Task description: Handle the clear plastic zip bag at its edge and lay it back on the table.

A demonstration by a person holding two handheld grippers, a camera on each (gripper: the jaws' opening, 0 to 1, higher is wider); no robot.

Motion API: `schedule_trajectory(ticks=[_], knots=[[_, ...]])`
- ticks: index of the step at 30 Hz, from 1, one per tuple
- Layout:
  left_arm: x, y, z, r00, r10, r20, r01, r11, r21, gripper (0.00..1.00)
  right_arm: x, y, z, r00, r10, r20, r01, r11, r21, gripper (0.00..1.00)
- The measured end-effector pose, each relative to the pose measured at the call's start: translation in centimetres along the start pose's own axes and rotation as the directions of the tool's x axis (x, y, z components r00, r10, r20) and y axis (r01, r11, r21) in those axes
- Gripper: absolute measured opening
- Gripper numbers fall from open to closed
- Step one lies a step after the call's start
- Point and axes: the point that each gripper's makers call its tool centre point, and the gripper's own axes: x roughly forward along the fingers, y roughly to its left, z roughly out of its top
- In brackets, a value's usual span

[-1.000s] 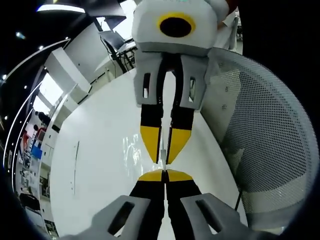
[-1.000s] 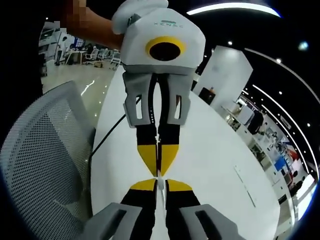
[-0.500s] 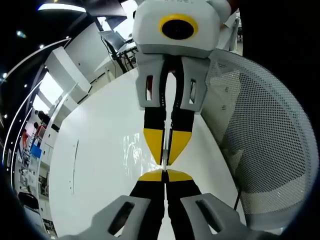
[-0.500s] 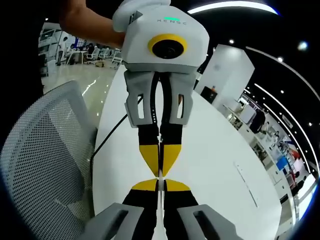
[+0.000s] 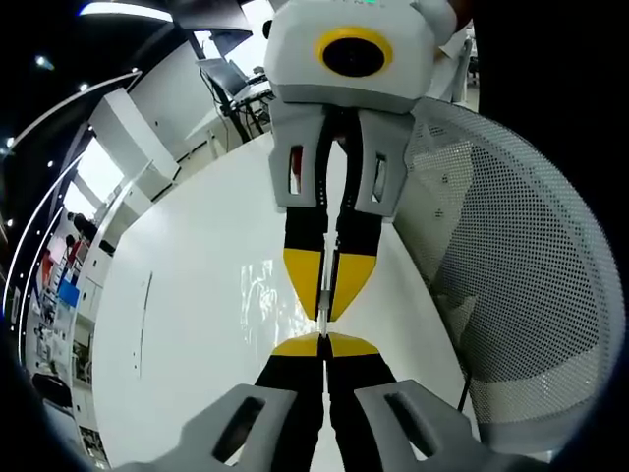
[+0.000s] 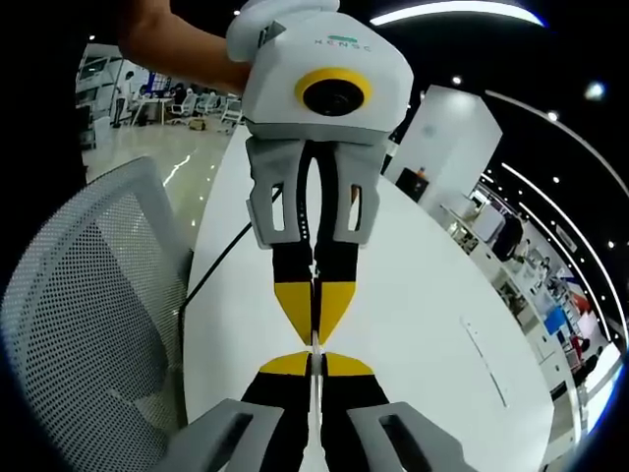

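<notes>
My left gripper [image 5: 323, 339] is pressed tight on the edge of the clear plastic zip bag [image 5: 267, 293]. My right gripper [image 6: 314, 360] pinches the same thin edge from the opposite side, tip to tip with the left. The bag hangs above the white table [image 5: 187, 324], its film glinting. Lettering on the left gripper's housing is too small to read. A mesh chair [image 5: 521, 295] stands beside the table.

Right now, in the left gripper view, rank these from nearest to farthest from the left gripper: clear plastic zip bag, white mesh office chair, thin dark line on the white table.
1. Clear plastic zip bag: pinched in the left gripper.
2. White mesh office chair: to the right.
3. Thin dark line on the white table: far left.
</notes>
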Motion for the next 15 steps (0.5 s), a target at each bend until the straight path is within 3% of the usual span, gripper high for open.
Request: schedule_trajectory(ticks=[15], knots=[[-0.30,-0.20,-0.24,1.000,-0.006,-0.007,0.006,1.000,-0.007,0.00,-0.07,0.15,-0.02,1.000,0.002,0.003,-0.002,1.000,0.008,0.00]])
